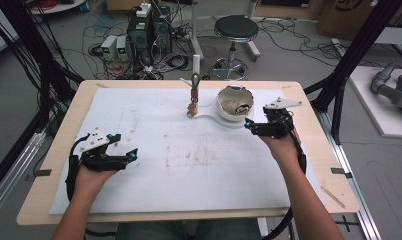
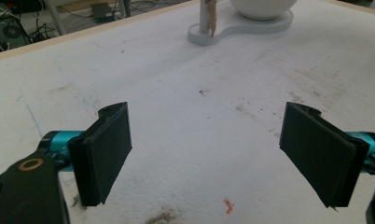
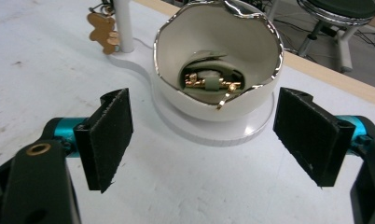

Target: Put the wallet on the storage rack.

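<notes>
A white bowl [image 3: 218, 60] at the worktop's [image 1: 59, 150] one o'clock holds gold trinkets [image 3: 209, 83]; the left gripper [image 2: 206, 154] and right gripper [image 3: 202, 142] both gape wide.

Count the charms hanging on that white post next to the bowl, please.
1 that I can make out: a brown bear-shaped charm hanging against the white post, left of the bowl in the right gripper view. Others may be hidden behind it.

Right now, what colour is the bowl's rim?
Metallic gold-silver edging on the white bowl, clearest in the right gripper view.

overhead forward-down, gripper views low, sharing bowl [image 3: 218, 70]
</notes>
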The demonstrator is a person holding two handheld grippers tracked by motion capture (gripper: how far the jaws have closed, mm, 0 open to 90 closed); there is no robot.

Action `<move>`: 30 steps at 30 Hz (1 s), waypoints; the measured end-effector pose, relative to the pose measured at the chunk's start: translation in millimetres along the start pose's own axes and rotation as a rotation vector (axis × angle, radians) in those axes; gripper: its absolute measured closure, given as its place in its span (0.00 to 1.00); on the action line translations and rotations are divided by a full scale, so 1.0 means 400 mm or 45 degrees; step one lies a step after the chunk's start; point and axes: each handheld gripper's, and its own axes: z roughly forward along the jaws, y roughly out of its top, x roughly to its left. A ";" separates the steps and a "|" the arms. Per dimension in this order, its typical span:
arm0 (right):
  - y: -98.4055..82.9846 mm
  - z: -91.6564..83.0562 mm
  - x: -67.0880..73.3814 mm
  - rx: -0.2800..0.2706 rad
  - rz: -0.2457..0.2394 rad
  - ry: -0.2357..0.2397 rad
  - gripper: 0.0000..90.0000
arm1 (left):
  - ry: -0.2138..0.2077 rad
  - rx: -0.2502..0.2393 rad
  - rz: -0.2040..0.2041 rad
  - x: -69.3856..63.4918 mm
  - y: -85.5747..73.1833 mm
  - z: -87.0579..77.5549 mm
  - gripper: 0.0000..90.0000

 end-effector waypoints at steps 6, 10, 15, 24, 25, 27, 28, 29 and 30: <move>-0.048 -0.027 0.013 -0.065 0.024 0.043 0.22 | -0.013 -0.004 -0.001 0.000 0.001 0.013 0.18; -0.093 -0.038 0.018 -0.084 0.044 0.068 0.22 | -0.020 -0.004 -0.001 0.000 -0.001 0.015 0.19; -0.147 -0.041 0.022 -0.114 0.083 0.082 0.22 | -0.021 -0.003 -0.007 0.002 -0.006 0.018 0.19; -0.201 -0.048 0.024 -0.129 0.120 0.075 0.22 | -0.025 -0.008 -0.012 0.001 -0.008 0.027 0.18; -0.207 -0.048 0.022 -0.128 0.121 0.075 0.22 | -0.022 -0.013 -0.015 0.001 -0.008 0.027 0.18; -0.215 -0.047 0.020 -0.127 0.135 0.076 0.22 | -0.024 -0.018 -0.014 0.002 -0.009 0.026 0.18; -0.217 -0.046 0.018 -0.126 0.137 0.078 0.22 | -0.025 -0.022 -0.016 0.003 -0.010 0.028 0.18; -0.218 -0.046 0.017 -0.127 0.140 0.075 0.22 | -0.024 -0.021 -0.017 0.004 -0.010 0.028 0.18; -0.219 -0.047 0.016 -0.127 0.142 0.075 0.22 | -0.024 -0.023 -0.016 0.004 -0.010 0.029 0.18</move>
